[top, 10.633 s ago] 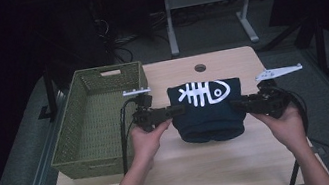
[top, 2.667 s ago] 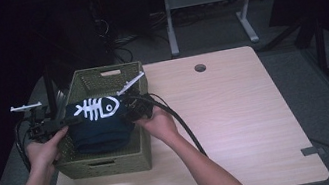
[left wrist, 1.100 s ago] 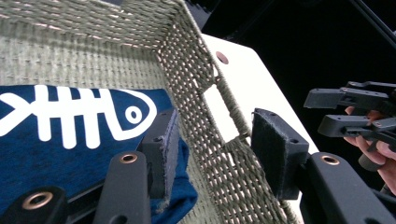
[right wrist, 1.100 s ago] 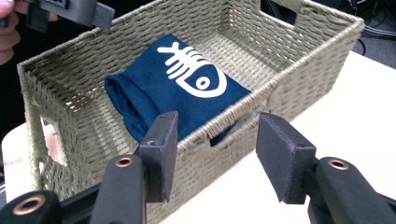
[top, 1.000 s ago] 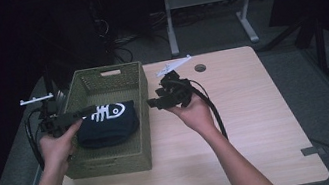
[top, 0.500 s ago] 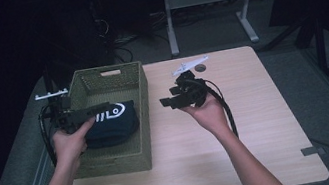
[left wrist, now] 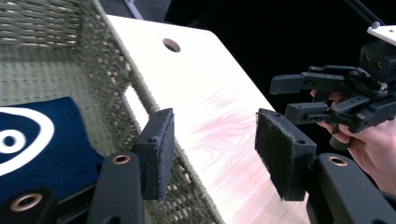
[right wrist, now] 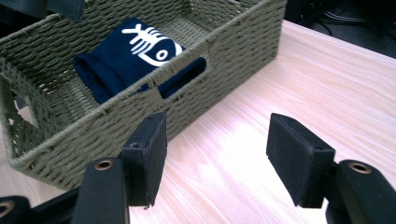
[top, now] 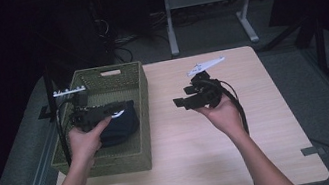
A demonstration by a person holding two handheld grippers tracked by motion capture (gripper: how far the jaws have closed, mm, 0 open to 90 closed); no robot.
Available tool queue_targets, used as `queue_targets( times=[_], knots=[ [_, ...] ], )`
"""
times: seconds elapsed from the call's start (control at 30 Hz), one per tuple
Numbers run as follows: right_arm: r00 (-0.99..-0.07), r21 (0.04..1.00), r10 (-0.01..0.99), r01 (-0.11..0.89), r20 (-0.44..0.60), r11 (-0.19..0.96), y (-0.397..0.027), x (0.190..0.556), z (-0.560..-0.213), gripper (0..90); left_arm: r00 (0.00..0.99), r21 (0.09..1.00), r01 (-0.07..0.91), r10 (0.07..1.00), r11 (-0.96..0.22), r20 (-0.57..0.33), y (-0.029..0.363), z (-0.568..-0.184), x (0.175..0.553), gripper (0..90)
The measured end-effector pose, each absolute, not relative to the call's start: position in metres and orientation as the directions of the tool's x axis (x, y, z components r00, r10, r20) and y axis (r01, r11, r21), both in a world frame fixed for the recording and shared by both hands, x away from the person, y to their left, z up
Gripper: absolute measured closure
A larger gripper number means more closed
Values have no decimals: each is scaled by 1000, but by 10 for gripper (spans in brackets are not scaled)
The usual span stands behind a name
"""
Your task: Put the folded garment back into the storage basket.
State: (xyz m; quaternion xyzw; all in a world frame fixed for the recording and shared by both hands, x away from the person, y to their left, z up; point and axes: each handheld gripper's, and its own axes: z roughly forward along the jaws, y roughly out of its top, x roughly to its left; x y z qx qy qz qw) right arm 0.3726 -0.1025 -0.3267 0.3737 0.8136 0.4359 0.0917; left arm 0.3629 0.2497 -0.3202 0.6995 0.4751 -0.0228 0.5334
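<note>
A folded navy shirt (top: pixel 118 126) with a white fish-skeleton print lies flat inside the woven green basket (top: pixel 113 160) at the table's left. My left gripper (top: pixel 127 110) hovers over the shirt and points right. Its jaws have just been opening and have nothing between them. In the left gripper view the left gripper (left wrist: pixel 212 140) frames the basket wall (left wrist: pixel 116 70), with the shirt (left wrist: pixel 42 144) at lower left. My right gripper (top: pixel 179 103) is over the bare table, pointing left at the basket. The right gripper (right wrist: pixel 217 149) is open and empty, its jaws also just opening, facing the shirt (right wrist: pixel 135 56).
The light wooden table (top: pixel 243 150) stretches right of the basket, with a round hole (left wrist: pixel 171 45) near its far edge. The basket (right wrist: pixel 93 126) has a handle cut-out in its side wall. Black cables trail from both grippers. Dark floor and a metal stand lie beyond.
The right gripper has drawn away to the right from the basket, over the table. The left gripper has shifted right above the shirt, which rests in the basket. Both pairs of jaws stand wider.
</note>
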Motion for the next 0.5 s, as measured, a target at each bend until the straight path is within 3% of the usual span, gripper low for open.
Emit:
queue_targets(
  times=[0.5],
  knots=[
    [-669, 770, 725, 547, 165, 329, -136, 362, -331, 353, 579, 729, 684, 617, -11, -533, 225, -322, 362, 451]
  ],
)
